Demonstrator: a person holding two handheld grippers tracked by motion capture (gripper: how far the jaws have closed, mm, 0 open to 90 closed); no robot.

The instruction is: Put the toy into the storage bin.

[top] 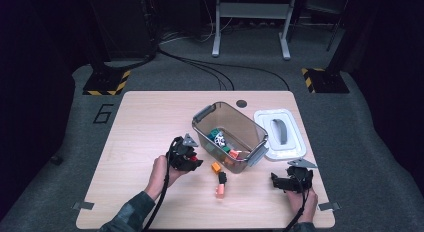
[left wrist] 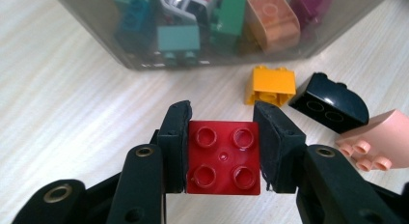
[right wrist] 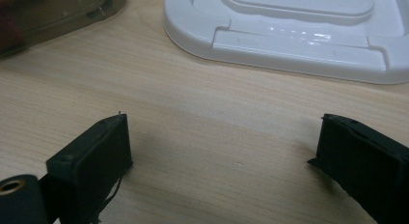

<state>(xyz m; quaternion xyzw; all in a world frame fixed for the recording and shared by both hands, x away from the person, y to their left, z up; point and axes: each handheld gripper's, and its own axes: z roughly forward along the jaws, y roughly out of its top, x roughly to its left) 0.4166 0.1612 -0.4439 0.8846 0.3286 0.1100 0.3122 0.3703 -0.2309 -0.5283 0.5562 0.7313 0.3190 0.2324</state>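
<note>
Red four-stud brick [left wrist: 223, 158] sits clamped in my left gripper [left wrist: 222, 147] above the counter [left wrist: 72, 118]; next I carry it over the bin [top: 250, 126]. Right gripper [right wrist: 222, 151] rests wide, empty.

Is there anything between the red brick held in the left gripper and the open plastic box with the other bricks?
Nothing visible blocks it. The square red four-stud brick is clamped in the left gripper, and bare table lies ahead up to the clear grey plastic box. The orange brick lies off to one side.
</note>
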